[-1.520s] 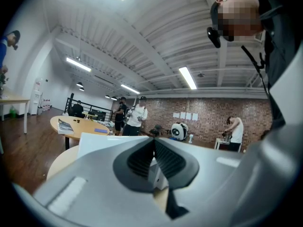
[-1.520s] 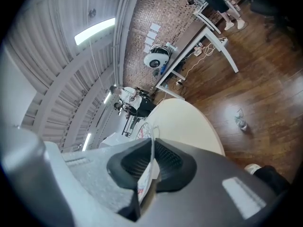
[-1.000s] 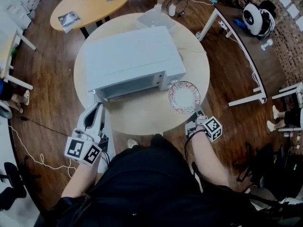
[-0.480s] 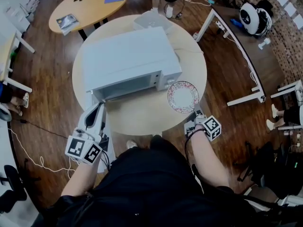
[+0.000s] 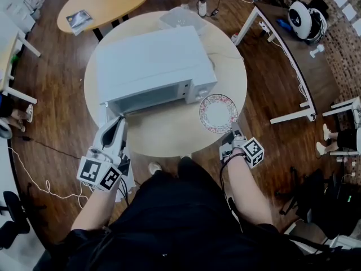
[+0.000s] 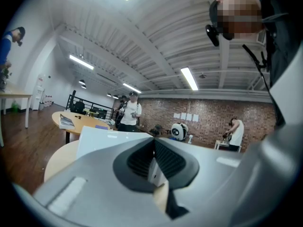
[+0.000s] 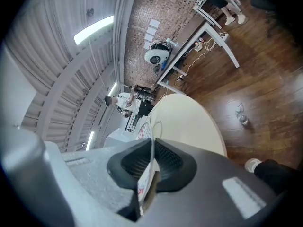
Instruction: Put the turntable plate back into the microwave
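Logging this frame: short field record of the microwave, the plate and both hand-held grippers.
microwave: white, on round table, front toward the person
turntable plate: red-patterned, outside the microwave, by its knob-side front corner
right hand-held gripper: shut on the plate's near rim
left hand-held gripper: shut on a thin white edge, apparently the microwave door
task state: plate not yet inside

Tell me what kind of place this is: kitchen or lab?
Probably an open-plan lab or workshop, not a kitchen: the white box microwave sits on a round beige table, beside a white-legged workbench strewn with cables.
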The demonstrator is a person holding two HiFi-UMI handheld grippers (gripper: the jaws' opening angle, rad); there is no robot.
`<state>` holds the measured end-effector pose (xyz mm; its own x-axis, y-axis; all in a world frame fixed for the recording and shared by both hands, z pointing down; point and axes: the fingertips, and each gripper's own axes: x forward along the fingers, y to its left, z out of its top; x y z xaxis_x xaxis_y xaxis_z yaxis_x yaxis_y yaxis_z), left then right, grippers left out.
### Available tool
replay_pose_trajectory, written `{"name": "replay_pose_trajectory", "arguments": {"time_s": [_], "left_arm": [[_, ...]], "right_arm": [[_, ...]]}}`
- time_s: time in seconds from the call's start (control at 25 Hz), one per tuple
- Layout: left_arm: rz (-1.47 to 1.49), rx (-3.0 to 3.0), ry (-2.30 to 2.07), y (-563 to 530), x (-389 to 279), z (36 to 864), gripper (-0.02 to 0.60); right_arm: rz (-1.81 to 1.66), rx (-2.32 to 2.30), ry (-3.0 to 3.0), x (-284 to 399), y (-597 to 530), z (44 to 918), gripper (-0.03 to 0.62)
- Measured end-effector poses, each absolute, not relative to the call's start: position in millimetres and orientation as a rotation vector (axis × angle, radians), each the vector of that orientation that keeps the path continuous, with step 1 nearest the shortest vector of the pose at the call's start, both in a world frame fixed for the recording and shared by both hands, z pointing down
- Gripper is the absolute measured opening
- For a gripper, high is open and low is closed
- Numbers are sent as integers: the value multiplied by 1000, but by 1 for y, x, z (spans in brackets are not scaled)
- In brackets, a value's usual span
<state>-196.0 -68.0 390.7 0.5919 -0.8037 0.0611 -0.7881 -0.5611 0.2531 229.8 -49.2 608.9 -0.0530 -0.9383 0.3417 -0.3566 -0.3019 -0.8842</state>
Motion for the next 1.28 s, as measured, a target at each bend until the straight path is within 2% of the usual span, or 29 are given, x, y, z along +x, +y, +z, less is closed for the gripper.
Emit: {"name": "replay_pose_trajectory", "arguments": {"time_s": [0.88,1.28], "left_arm": [[-109,2509,-1419,-54,-222,388,5],[-119,2508,-1414,-52,-228,387,5]], "right_arm": [[-1454,-1605,1474,192,-59,614,23],[-1513,-1557,1558,150,-62,610,23]]}}
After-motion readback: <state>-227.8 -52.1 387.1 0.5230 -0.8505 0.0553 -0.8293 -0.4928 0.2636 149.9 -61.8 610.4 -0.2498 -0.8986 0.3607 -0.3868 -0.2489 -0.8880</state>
